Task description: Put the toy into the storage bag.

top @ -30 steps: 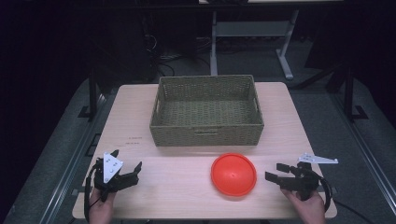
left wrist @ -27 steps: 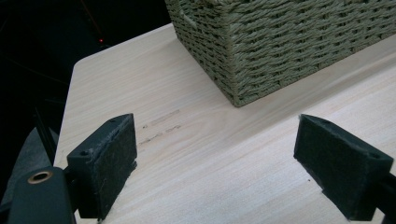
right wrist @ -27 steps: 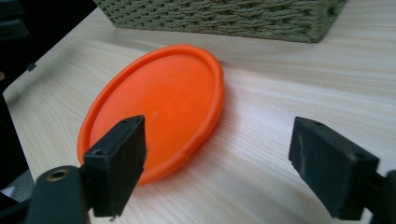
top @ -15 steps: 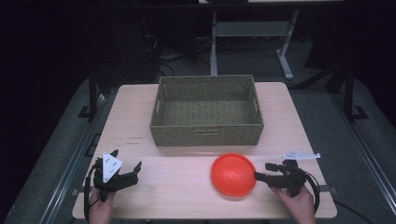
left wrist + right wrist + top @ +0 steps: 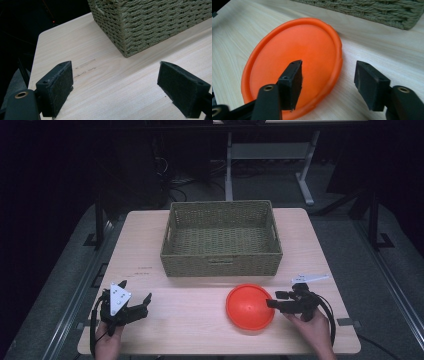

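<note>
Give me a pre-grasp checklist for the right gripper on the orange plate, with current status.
1. Right gripper open: ok.
2. Jaws straddle the orange plate rim, one over the plate, one outside: ok.
3. Jaws low enough to catch the rim: cannot tell.
4. Basket empty, if that is the destination: ok.
5. Left gripper away from the plate, open: ok.
6. Table around the plate free of clutter: ok.

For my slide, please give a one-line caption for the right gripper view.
Open right gripper straddles the rim of an orange plate beside a woven basket.
</note>
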`<move>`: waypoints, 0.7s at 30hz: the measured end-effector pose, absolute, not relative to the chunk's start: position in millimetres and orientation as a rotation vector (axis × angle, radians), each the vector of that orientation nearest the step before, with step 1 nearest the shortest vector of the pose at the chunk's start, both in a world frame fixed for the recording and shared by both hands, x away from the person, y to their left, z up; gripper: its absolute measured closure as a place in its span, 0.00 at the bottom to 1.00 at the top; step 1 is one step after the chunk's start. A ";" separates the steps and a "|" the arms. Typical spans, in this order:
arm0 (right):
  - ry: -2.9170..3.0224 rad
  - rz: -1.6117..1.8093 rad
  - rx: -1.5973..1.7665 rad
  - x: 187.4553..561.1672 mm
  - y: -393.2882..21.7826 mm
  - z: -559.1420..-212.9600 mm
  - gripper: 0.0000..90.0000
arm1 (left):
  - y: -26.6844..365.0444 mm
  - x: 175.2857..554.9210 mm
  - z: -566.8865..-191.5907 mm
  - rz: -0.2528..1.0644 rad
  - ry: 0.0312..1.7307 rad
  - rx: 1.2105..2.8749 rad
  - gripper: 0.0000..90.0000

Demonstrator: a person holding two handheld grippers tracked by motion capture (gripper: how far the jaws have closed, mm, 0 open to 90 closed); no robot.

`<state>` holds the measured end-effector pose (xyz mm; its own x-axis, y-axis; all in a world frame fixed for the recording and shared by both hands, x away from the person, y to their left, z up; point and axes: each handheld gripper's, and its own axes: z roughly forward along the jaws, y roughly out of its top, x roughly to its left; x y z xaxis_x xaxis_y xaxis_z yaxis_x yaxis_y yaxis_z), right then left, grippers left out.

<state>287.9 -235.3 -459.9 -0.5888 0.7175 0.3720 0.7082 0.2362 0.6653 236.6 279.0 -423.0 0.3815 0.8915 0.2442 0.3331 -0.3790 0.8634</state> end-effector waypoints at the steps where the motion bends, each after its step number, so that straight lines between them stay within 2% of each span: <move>1: 2.476 1.285 1.432 289.4 -232.5 -460.7 0.47 | 279.1 236.8 -423.0 0.953 1.057 1.901 0.14; 21: 2.558 1.197 1.423 300.7 -217.0 -465.4 0.57 | 280.2 236.1 -422.6 0.957 1.060 1.900 0.14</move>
<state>300.7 -217.0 -465.4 -0.5948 0.7200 0.3574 0.7356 0.3083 0.6031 236.1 280.2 -422.6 0.3784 0.8925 0.2456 0.3348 -0.3793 0.8626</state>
